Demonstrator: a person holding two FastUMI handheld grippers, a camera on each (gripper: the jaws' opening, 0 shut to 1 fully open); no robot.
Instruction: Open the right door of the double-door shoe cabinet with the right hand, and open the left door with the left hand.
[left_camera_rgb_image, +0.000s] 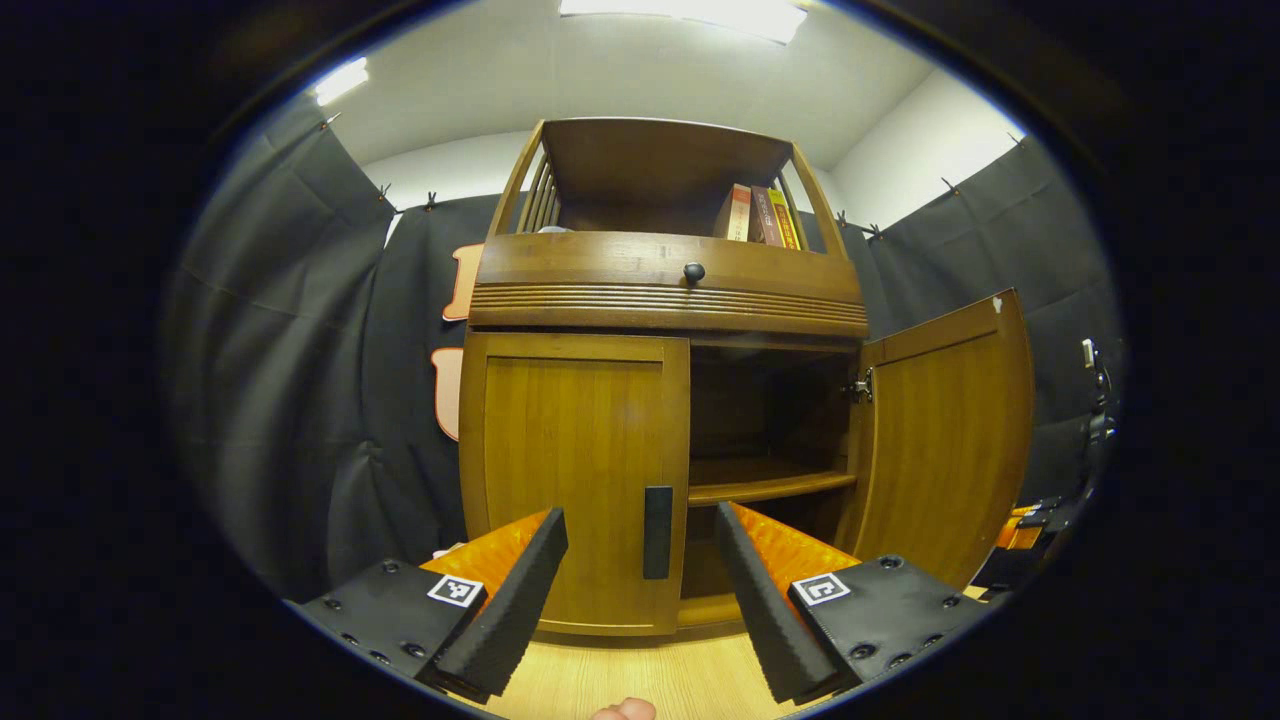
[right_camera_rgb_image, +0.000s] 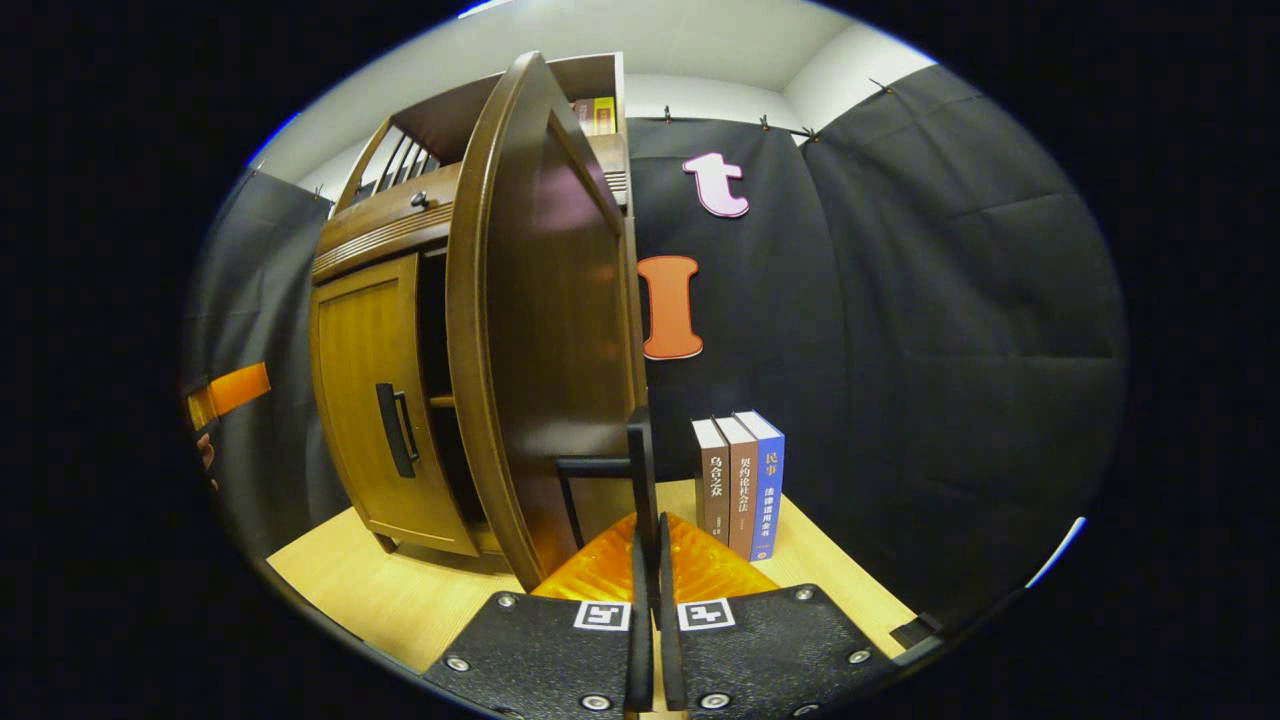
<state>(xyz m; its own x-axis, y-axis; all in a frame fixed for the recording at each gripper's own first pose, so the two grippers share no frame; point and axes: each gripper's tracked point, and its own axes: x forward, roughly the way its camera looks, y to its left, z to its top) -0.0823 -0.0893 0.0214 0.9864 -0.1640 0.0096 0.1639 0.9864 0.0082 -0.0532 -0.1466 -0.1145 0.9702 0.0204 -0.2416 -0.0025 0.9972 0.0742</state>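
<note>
The wooden shoe cabinet (left_camera_rgb_image: 670, 300) stands straight ahead in the left gripper view. Its left door (left_camera_rgb_image: 570, 470) is closed, and its dark vertical handle (left_camera_rgb_image: 657, 532) lies between the spread fingers of my left gripper (left_camera_rgb_image: 640, 520), which is open and a little short of it. The right door (left_camera_rgb_image: 945, 430) is swung wide open. In the right gripper view that door (right_camera_rgb_image: 540, 330) stands edge-on close ahead, and my right gripper (right_camera_rgb_image: 648, 530) is shut on its dark handle (right_camera_rgb_image: 640, 450). The left door (right_camera_rgb_image: 365, 400) shows closed there too.
Three books (right_camera_rgb_image: 740, 480) stand upright on the light wooden surface (right_camera_rgb_image: 400, 590) beside the open door. More books (left_camera_rgb_image: 757, 213) sit in the cabinet's top shelf, above a drawer with a knob (left_camera_rgb_image: 693, 271). Inside, a shelf (left_camera_rgb_image: 770, 485) is bare. Black cloth walls close in around.
</note>
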